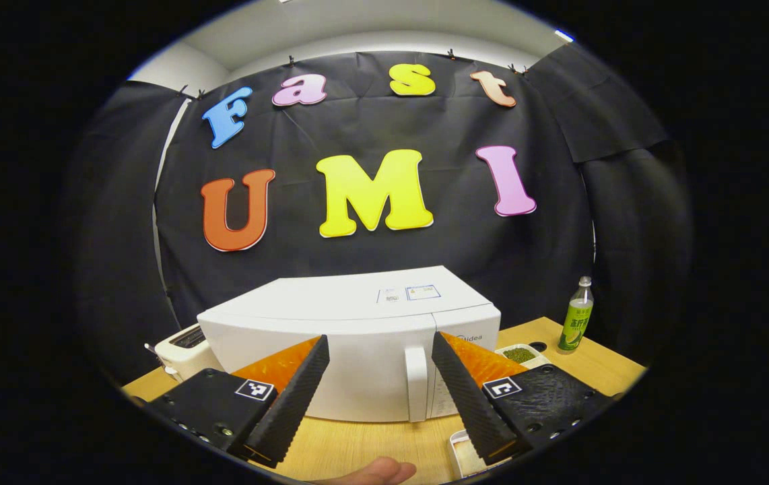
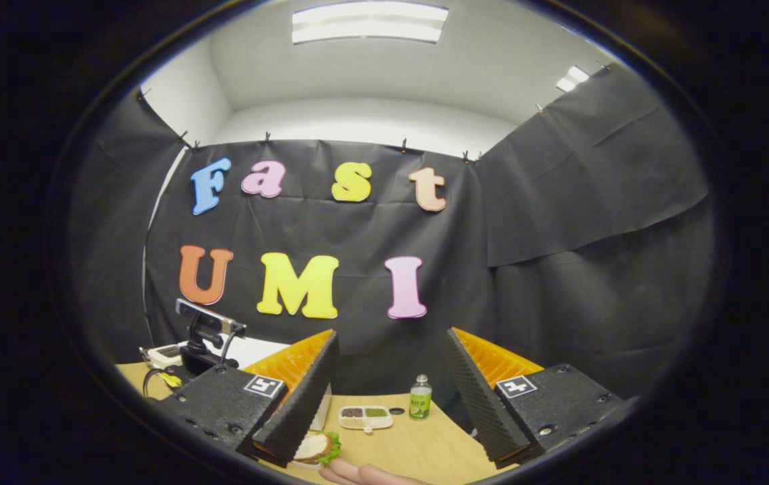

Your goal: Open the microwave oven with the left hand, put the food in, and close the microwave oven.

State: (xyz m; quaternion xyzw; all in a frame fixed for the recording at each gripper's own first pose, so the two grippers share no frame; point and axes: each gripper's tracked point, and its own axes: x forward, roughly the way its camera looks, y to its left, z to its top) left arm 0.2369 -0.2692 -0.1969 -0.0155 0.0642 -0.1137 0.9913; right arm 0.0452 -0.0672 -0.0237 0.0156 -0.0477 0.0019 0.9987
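Facing spread left fingers (image 1: 379, 394), white microwave (image 1: 357, 350), door closed, handle (image 1: 416, 382) between them; right fingers (image 2: 391, 397) spread.

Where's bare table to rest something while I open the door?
Bare wood lies in front of the microwave, and between the divided dish and sandwich. It is crowded left of the microwave by the toaster, and right by the bottle.

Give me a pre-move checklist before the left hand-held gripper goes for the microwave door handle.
1. Microwave door shut: ok, closed.
2. Door handle unobstructed: ok, it shows between the fingers.
3. Left hand-held gripper open: ok, fingers spread, nothing held.
4. Handle lined up: ok, slightly right of centre.
5. Right hand-held gripper open: ok, empty.
6. Food ready: ok, the sandwich lies on the table near the right gripper.
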